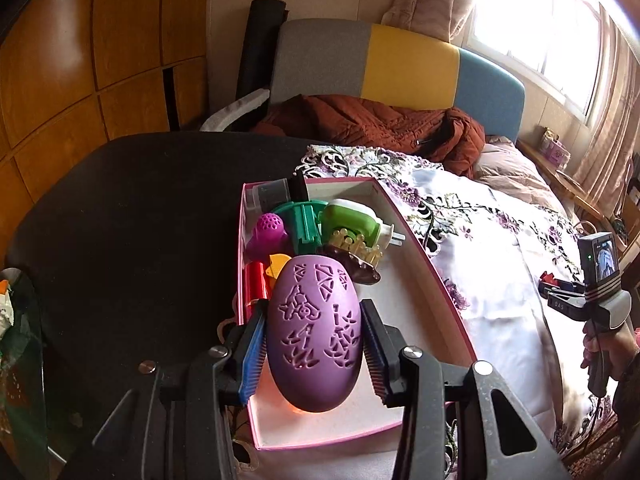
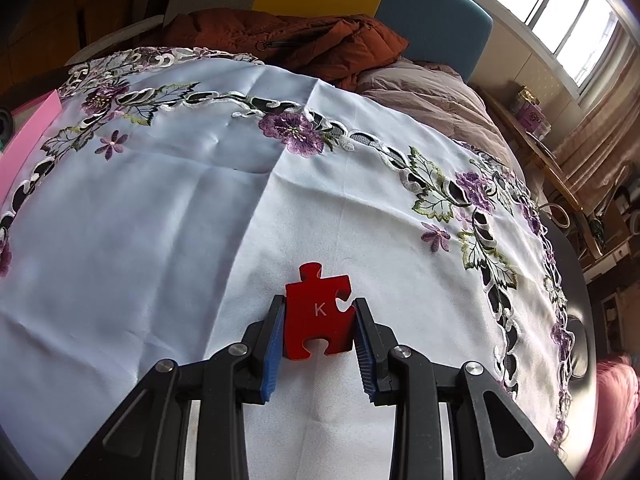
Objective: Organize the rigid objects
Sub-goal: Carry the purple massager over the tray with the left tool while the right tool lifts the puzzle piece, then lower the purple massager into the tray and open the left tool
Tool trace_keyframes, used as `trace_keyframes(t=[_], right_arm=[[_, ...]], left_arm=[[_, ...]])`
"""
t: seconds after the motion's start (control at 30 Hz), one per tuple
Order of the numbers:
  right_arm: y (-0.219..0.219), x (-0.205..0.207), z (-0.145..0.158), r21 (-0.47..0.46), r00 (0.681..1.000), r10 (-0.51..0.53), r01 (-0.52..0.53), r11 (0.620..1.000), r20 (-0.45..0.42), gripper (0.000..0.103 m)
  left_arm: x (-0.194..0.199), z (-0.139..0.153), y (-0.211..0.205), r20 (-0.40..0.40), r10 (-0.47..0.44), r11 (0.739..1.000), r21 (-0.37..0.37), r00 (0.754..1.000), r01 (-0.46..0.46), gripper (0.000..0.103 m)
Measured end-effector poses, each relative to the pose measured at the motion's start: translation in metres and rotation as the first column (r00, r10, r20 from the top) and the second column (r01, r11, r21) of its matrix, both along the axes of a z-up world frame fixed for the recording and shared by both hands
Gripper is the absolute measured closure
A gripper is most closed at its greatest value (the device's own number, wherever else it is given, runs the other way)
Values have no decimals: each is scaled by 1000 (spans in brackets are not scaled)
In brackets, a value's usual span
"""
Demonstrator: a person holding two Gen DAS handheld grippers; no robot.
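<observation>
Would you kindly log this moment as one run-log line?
left gripper: shut on purple carved egg-shaped case, over pink box | right gripper: shut on red K puzzle piece, above embroidered cloth

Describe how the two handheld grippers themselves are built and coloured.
Both the left gripper and the right gripper have black plastic frames with silver round bolts and ribbed blue pads on the fingers. Seen from the left, the right unit carries a small lit screen above a grey handle.
</observation>
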State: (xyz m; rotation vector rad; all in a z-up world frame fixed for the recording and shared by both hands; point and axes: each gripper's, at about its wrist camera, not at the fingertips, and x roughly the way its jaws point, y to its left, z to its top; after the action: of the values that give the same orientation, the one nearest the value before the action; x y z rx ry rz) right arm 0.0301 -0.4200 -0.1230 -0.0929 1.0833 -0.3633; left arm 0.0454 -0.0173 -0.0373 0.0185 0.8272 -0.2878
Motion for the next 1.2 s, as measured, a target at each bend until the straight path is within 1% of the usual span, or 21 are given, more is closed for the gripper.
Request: trace_keyframes(t=[0.27, 0.43, 0.63, 0.77, 0.9, 0.97, 1.03, 1.1, 1.2], right_arm=[[3, 1, 0, -18, 1000, 10, -11, 1000, -8, 71], [3, 1, 0, -22, 1000, 14, -14, 1000, -11, 70], [3, 1, 1, -25, 1000, 17, -17, 1000, -11, 71], [4, 2, 0, -31, 1000, 21, -22, 999, -14, 70], [4, 2, 1, -32, 1000, 22, -23, 999, -15, 70], [5, 2, 1, -33, 1000, 23, -24, 999, -16, 70], [4, 2, 1, -33, 1000, 24, -24, 999, -16, 70], [5, 2, 1, -34, 1000, 25, -26, 999, -16, 70], [4, 2, 1, -34, 1000, 27, -27, 999, -16, 70]], left_arm=[[5, -14, -10, -53, -28, 999, 13, 998, 29, 59], [13, -25, -15, -135, -59, 997, -48, 989, 53, 59], [19, -36, -14, -203, -106, 987, -137, 973, 79, 59], [27, -41, -18, -232, -121, 984, -157, 965, 85, 59], [41, -46, -27, -240, -134, 984, -149, 961, 99, 60], [48, -52, -34, -241, -130, 987, -121, 962, 103, 59], [57, -61, -38, -262, -117, 990, -104, 958, 93, 60], [61, -65, -43, -235, -103, 994, -51, 967, 93, 60], [67, -67, -44, -231, -94, 995, -47, 968, 86, 60]])
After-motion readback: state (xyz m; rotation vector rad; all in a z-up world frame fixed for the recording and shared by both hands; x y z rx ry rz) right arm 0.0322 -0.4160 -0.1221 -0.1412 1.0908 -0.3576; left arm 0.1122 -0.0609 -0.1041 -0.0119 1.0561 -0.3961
